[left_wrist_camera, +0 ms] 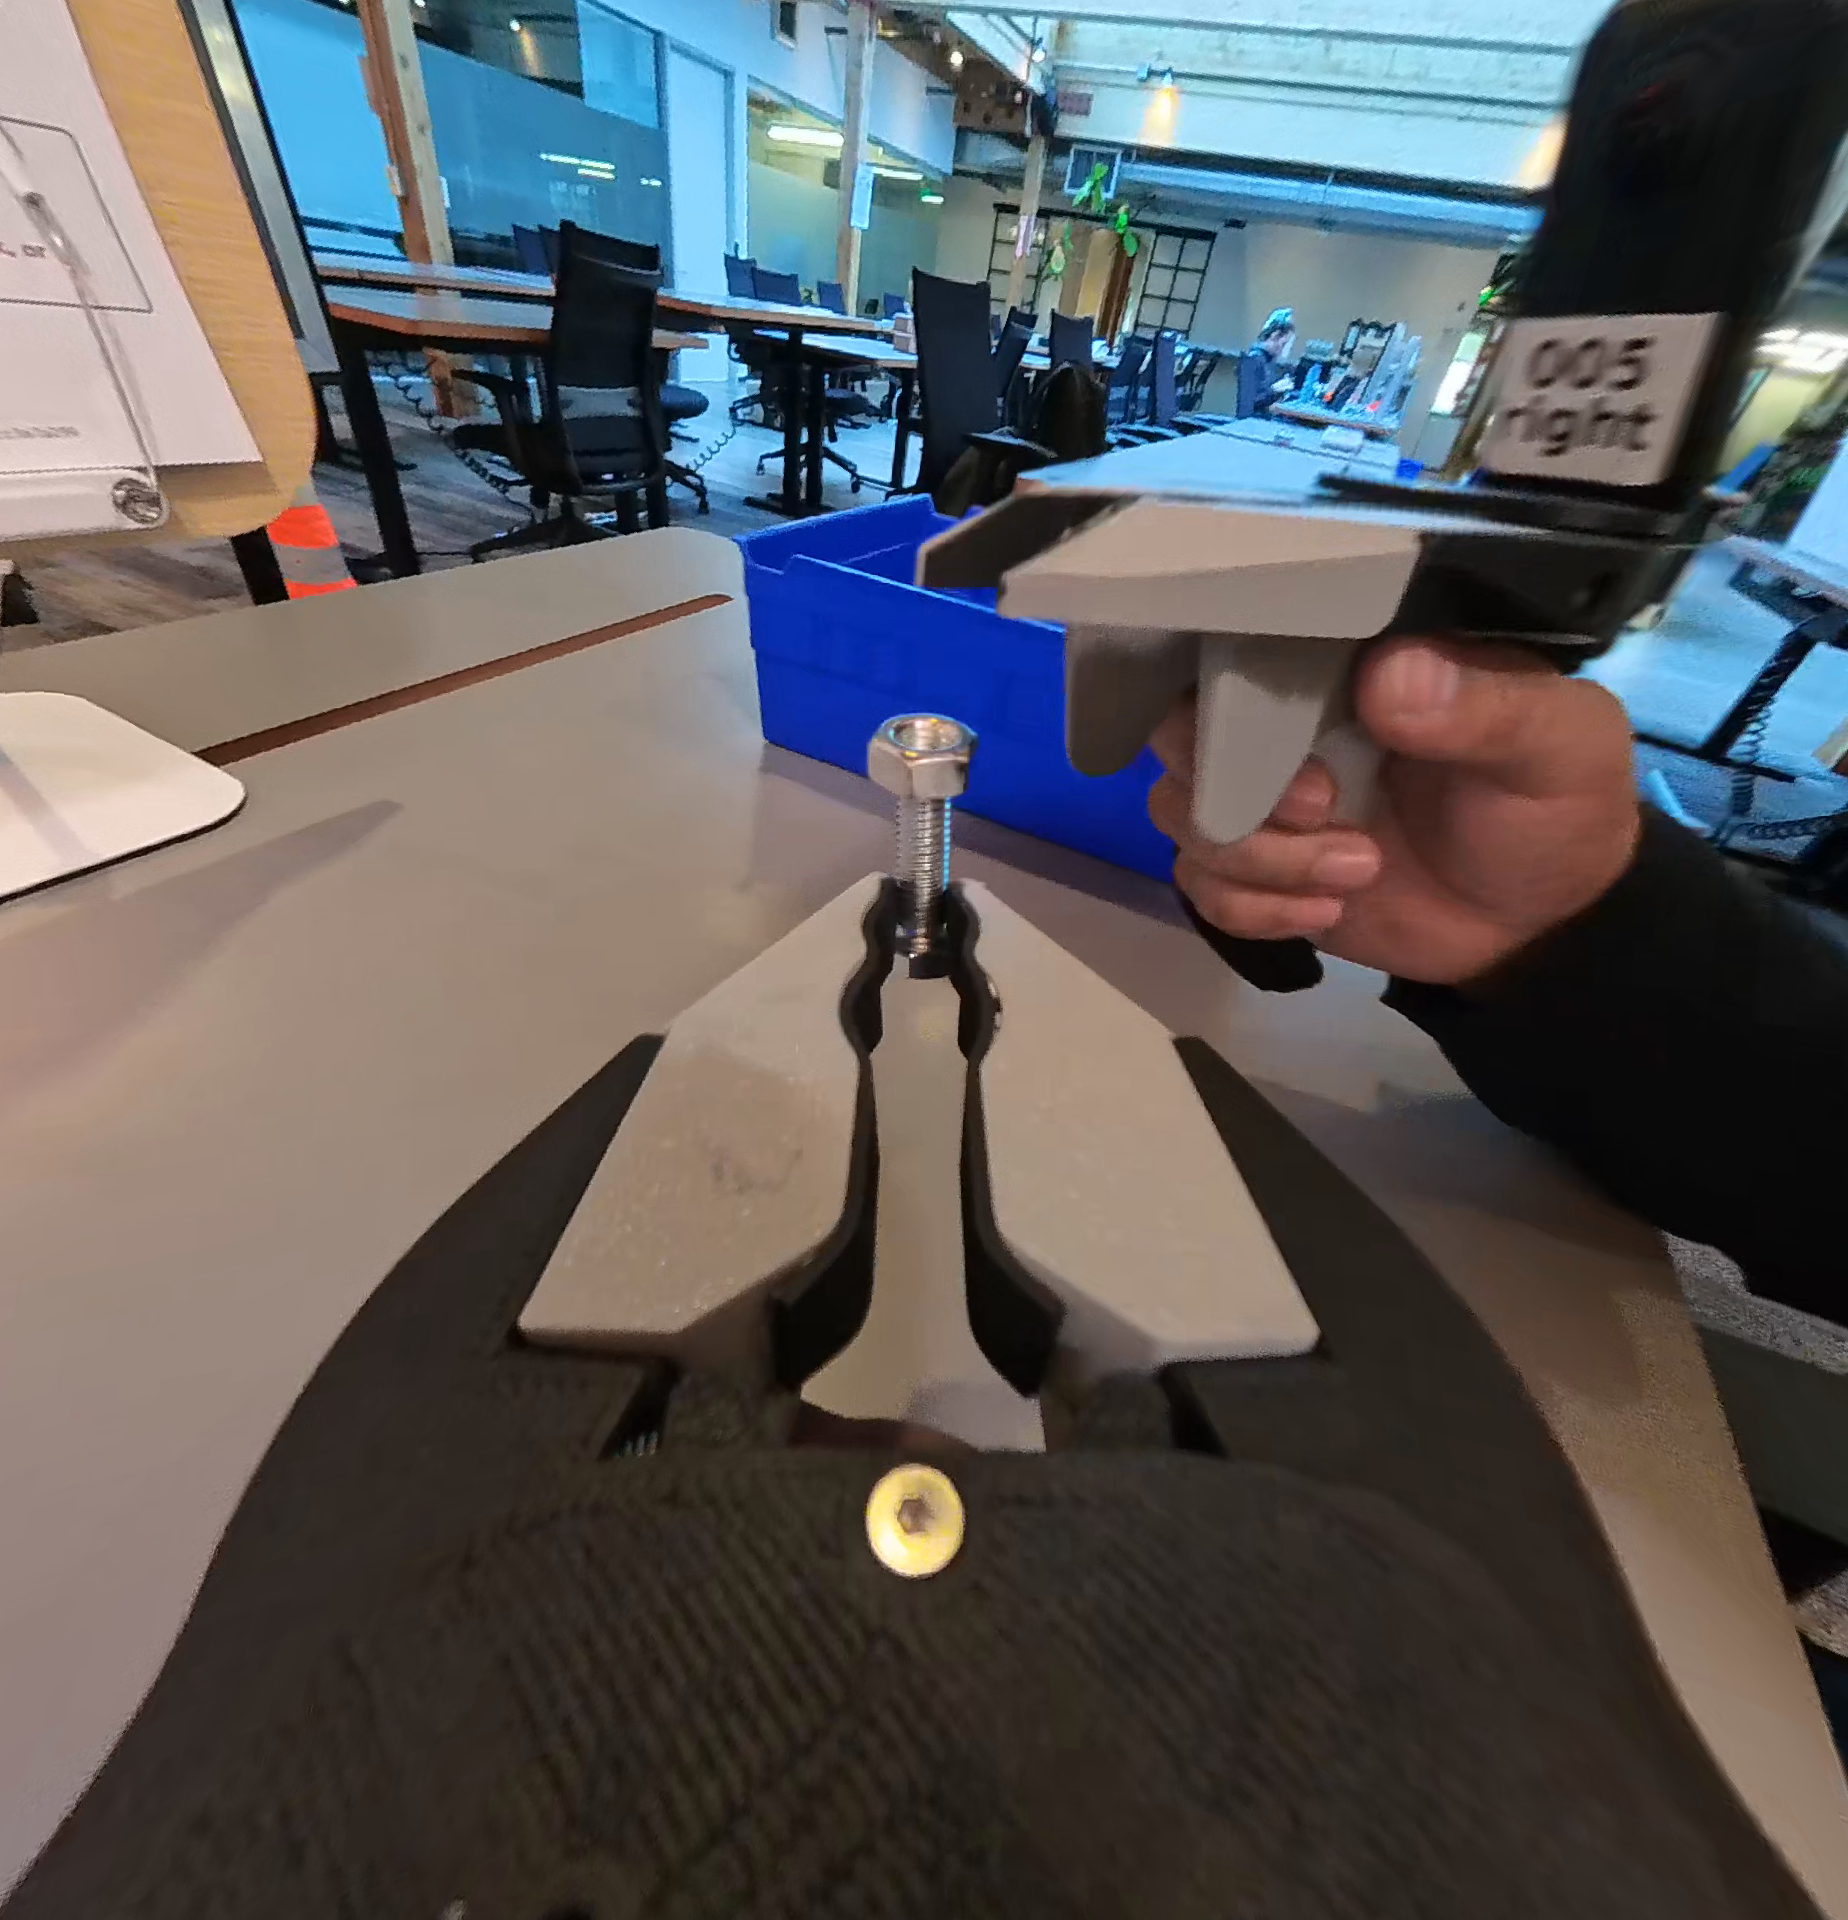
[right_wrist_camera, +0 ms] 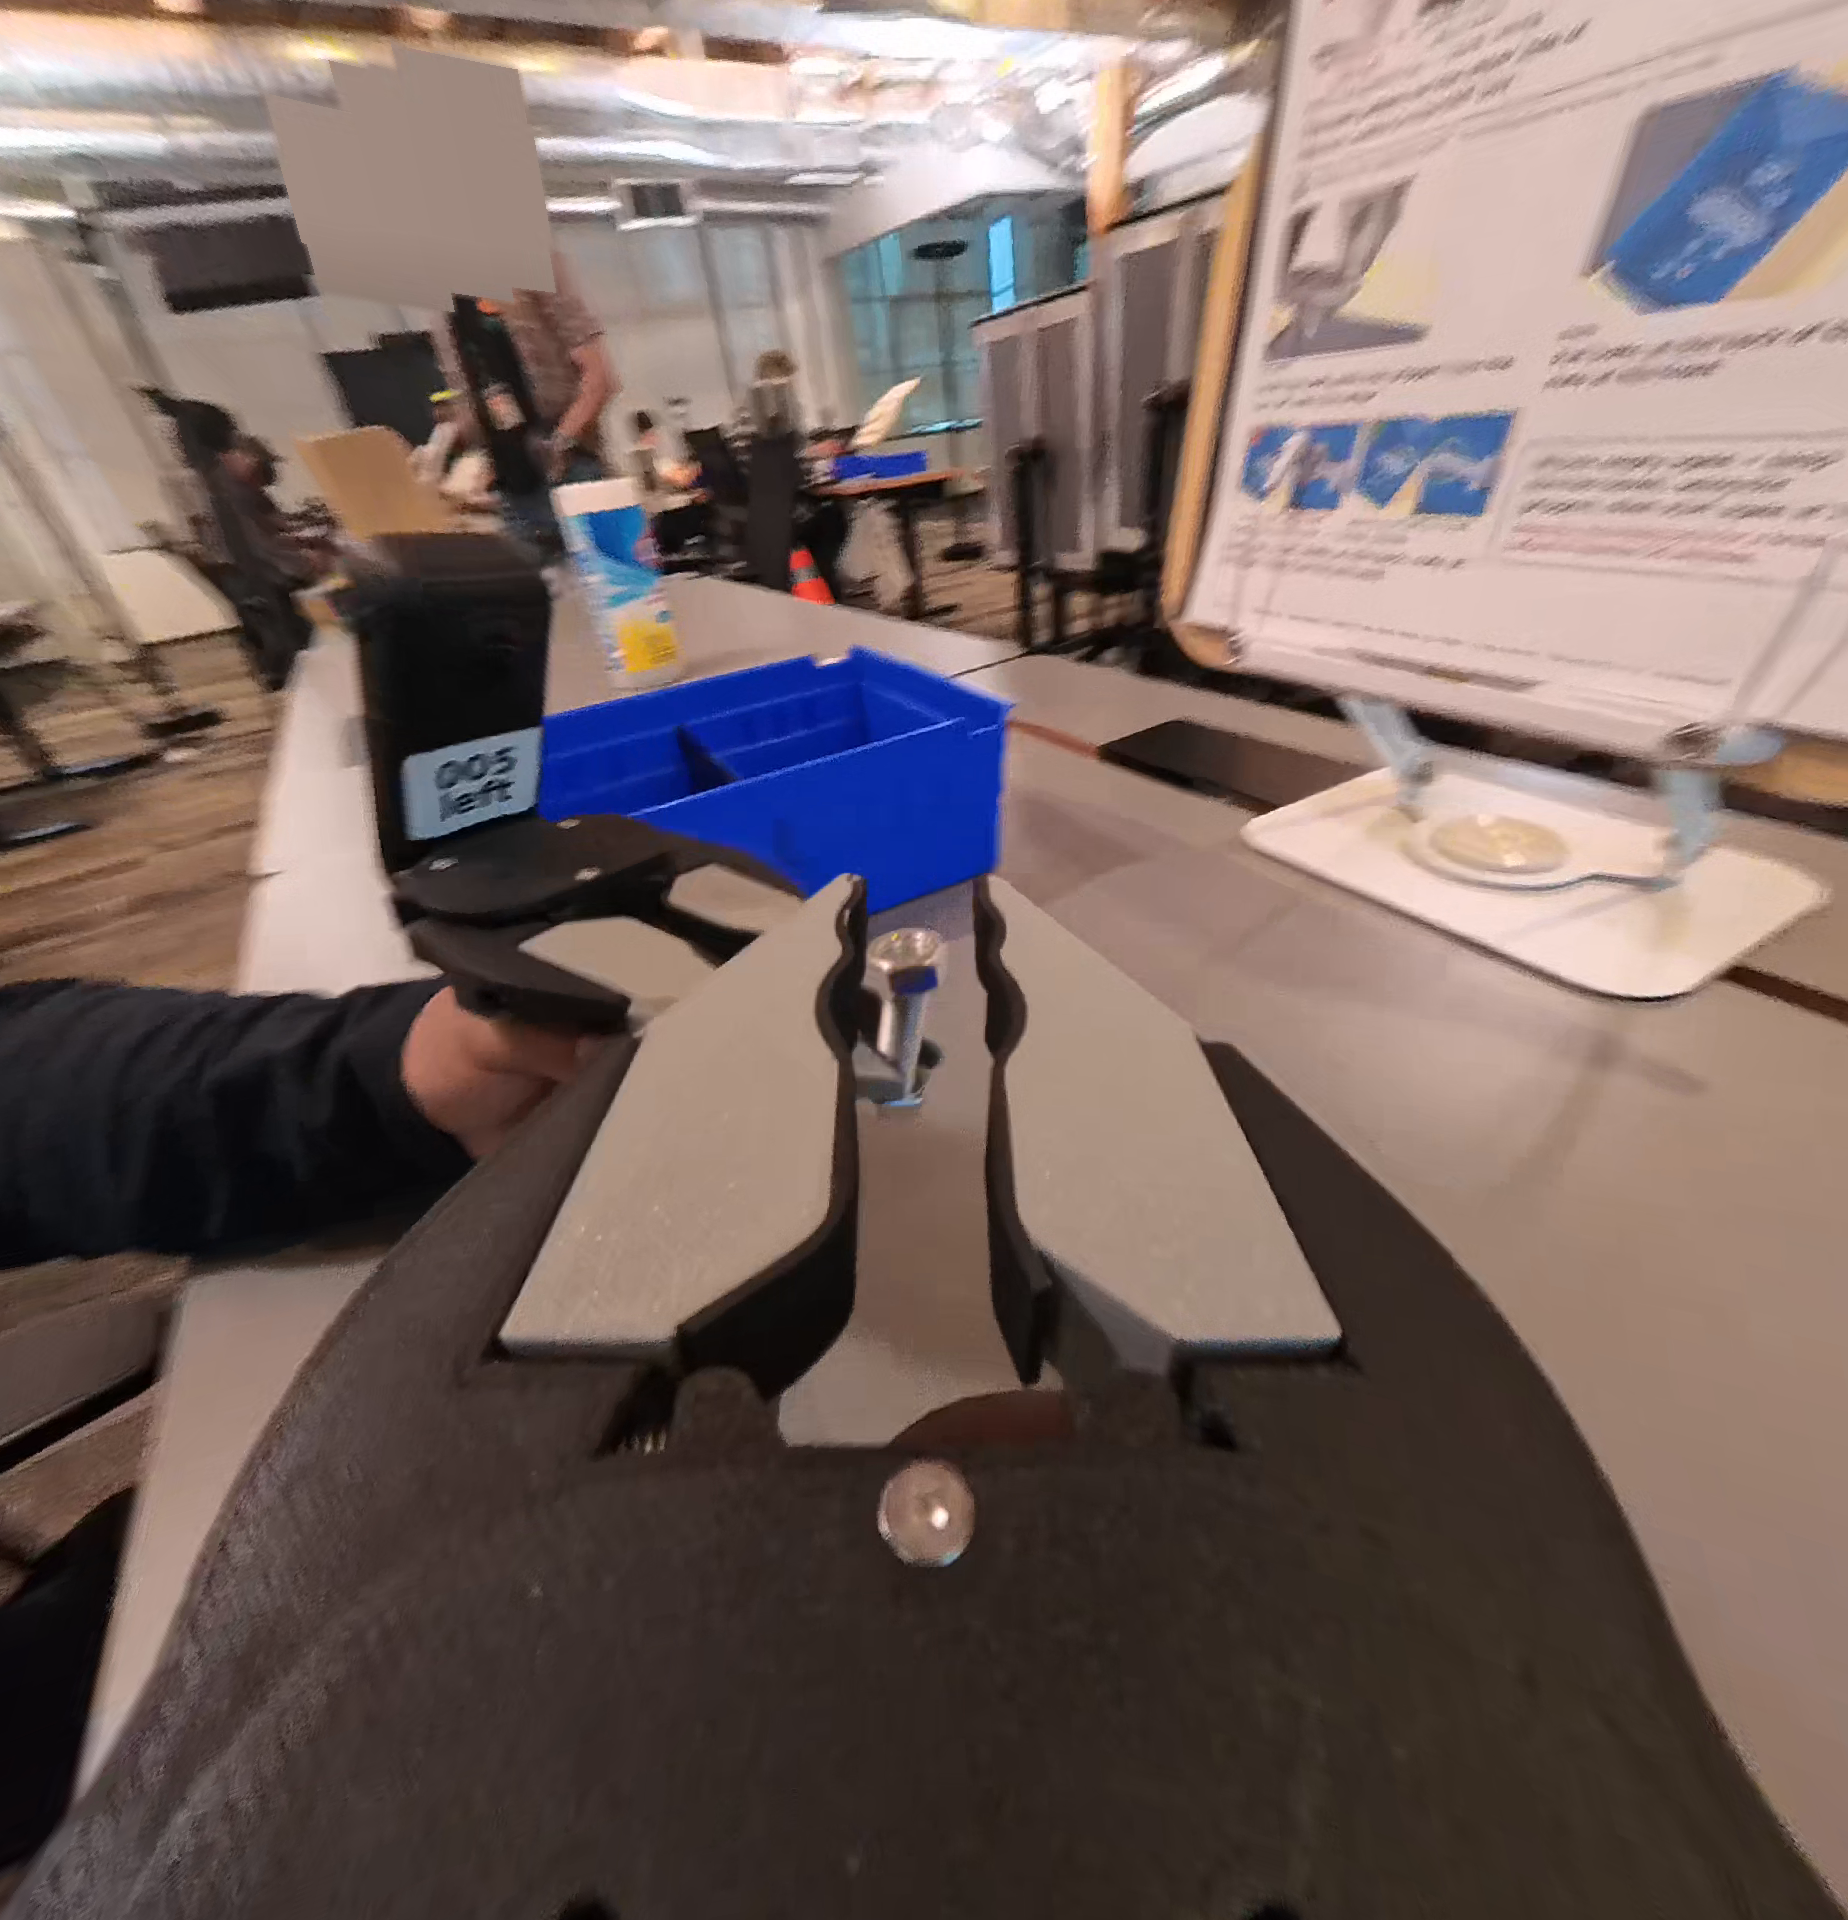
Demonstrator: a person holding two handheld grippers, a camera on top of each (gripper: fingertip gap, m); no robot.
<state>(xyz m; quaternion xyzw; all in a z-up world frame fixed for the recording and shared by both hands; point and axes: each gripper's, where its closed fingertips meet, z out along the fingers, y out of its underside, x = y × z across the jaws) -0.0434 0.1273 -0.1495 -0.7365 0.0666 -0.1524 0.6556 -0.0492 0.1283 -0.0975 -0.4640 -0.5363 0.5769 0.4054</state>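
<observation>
My left gripper is shut on the lower end of a silver bolt and holds it upright above the grey table. A hex nut sits on the bolt's top end. My right gripper is open and empty, with a moderate gap between its jaws. Through that gap the bolt and nut show beyond the tips. In the left wrist view the right gripper, held by a hand, hovers just above and right of the nut without touching it.
A blue divided bin stands on the table just behind the bolt; it also shows in the left wrist view. A sign board on a white base stands at the side. A wipes canister stands farther back. Desks and chairs fill the room beyond. Left tips to right tips: about 5 cm.
</observation>
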